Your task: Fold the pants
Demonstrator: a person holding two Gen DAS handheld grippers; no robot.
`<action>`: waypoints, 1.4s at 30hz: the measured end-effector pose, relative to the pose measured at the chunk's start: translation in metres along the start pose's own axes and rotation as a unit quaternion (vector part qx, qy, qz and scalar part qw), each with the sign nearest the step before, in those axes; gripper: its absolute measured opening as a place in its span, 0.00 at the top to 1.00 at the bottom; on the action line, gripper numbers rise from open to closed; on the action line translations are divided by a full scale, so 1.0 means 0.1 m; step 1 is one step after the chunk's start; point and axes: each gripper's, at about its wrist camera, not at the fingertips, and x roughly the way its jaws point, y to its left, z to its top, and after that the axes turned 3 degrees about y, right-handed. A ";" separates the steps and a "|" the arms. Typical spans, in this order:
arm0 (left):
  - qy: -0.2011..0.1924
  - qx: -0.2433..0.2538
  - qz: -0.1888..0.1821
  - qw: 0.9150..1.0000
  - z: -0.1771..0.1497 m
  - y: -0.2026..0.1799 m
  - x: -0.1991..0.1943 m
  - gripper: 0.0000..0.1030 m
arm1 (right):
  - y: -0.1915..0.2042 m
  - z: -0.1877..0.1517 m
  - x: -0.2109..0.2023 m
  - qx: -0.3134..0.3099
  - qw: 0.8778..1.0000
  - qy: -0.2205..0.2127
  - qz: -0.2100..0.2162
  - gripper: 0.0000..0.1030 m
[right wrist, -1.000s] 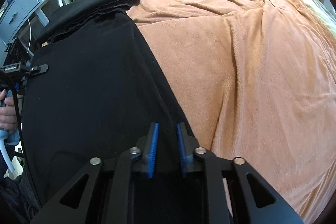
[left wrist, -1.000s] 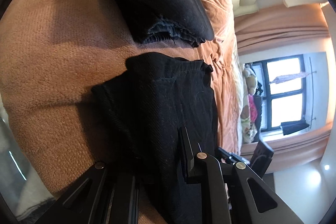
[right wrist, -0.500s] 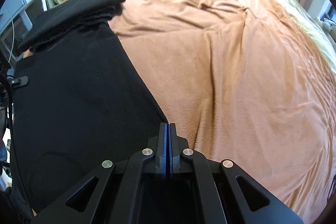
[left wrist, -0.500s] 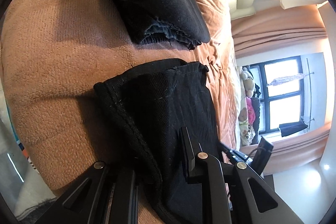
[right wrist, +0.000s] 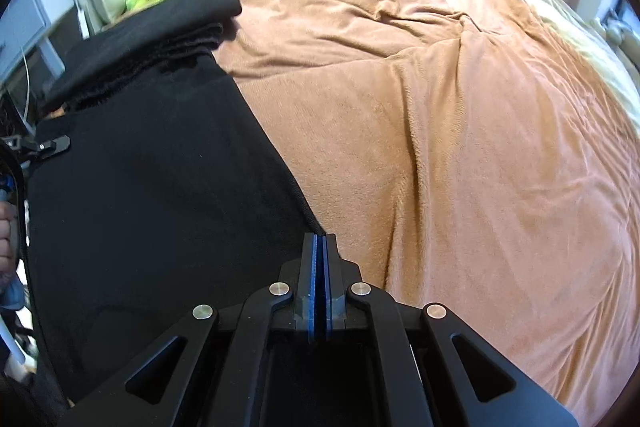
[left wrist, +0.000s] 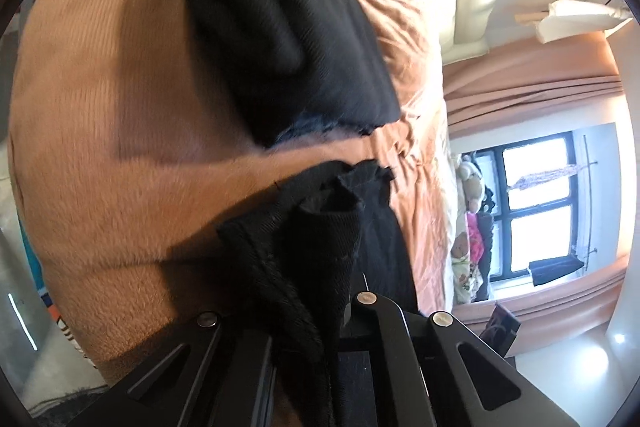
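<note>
Black pants [right wrist: 152, 195]: spread on your bed's brown blanket [right wrist: 460, 147], just before a folded dark stack [right wrist: 148, 35].
Left tongs [left wrist: 320, 307]: clenched on a bunched pants edge, which lay flatter a second ago.
Right tongs [right wrist: 319, 247]: blue pads pressed together at the pants' edge; parted a second ago.
Pose: right tongs tilt steeply down; left less so.

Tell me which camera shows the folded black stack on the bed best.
The left wrist view: the folded black stack fills its upper middle on the orange blanket, with its frayed lower edge visible. The right wrist view shows the stack smaller, at upper left, beyond the spread pants.
</note>
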 end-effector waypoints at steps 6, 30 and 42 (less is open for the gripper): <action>-0.008 0.037 -0.042 0.998 0.04 -0.33 -0.12 0.97 | 0.02 -0.24 -0.27 0.041 0.998 -0.019 0.042 1.00; -0.005 0.105 -0.100 0.989 -0.07 -1.14 -0.44 0.97 | 0.12 -0.83 -0.91 0.152 0.985 -0.057 0.054 0.99; 0.006 0.159 -0.125 0.979 -0.23 -1.74 -0.55 0.97 | 0.71 -1.16 -1.03 0.138 0.977 -0.070 0.146 0.99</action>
